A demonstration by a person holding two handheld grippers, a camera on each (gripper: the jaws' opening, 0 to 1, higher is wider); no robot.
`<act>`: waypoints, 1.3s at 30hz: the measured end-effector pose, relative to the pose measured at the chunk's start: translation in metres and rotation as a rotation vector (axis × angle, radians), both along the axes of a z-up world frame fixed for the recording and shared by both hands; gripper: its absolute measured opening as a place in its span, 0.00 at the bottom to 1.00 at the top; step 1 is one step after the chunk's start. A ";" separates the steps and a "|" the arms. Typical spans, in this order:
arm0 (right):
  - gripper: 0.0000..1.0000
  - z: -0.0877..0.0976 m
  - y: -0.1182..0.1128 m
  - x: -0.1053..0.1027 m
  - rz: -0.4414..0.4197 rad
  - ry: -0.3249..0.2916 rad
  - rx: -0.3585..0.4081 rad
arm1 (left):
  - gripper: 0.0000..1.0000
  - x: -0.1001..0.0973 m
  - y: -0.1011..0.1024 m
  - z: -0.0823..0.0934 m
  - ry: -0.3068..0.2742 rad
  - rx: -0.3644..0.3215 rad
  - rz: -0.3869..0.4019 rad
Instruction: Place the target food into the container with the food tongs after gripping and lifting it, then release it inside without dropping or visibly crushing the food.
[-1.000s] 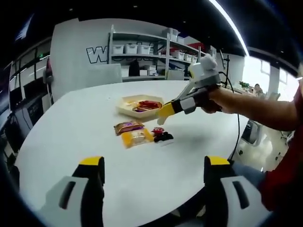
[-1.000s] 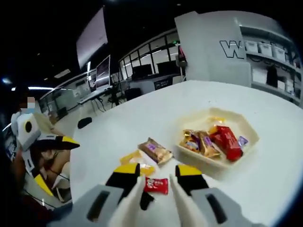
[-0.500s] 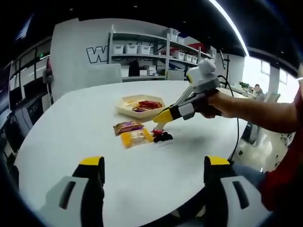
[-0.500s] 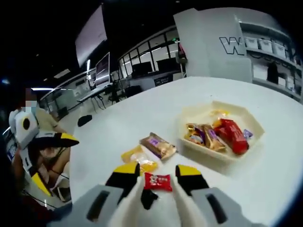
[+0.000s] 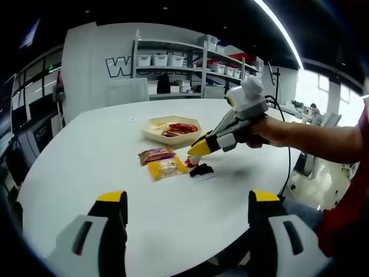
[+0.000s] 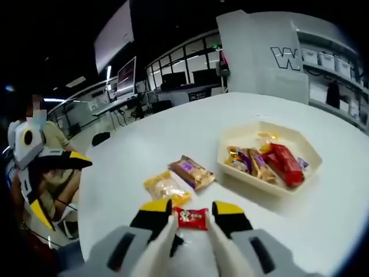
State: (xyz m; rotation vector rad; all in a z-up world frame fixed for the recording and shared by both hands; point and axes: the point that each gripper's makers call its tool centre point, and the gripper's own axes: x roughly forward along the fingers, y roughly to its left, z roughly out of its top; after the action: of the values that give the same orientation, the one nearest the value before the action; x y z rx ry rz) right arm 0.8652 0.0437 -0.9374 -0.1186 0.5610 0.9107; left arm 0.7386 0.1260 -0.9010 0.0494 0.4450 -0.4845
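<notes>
My right gripper (image 6: pixel 192 222) held tongs pinching the small red candy (image 6: pixel 192 218) across its middle; light, crinkly, slippery. Left gripper (image 5: pixel 187 216) stood wide, holding nothing.

Lab-office: storage shelving (image 5: pixel 173 63), monitors (image 6: pixel 125 76), desks.

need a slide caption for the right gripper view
Tongs in the right gripper grip a red snack packet beside the beige tray of wrapped snacks.
</notes>
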 end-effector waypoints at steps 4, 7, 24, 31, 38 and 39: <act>0.17 0.001 0.000 0.001 -0.018 0.003 -0.003 | 0.84 0.001 -0.002 0.000 0.000 0.001 -0.005; 0.15 0.004 0.000 0.002 -0.038 0.017 0.018 | 0.84 0.001 -0.002 0.000 -0.001 0.001 -0.007; 0.16 0.032 -0.012 0.017 -0.072 -0.011 0.048 | 0.84 -0.002 0.002 0.000 -0.003 0.015 -0.002; 0.16 0.052 -0.022 0.033 -0.088 -0.044 0.052 | 0.84 -0.003 0.002 0.002 -0.007 0.016 -0.002; 0.17 0.063 -0.026 0.046 -0.104 -0.056 0.056 | 0.83 0.000 0.002 0.005 -0.014 0.019 0.000; 0.17 0.066 -0.027 0.049 -0.106 -0.059 0.059 | 0.83 0.000 0.002 0.005 -0.014 0.018 0.000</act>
State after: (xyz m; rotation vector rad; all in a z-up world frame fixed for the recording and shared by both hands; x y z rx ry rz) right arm 0.9144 0.0170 -0.8718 -0.0612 0.4804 0.8172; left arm 0.7384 0.1281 -0.8960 0.0703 0.4354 -0.4802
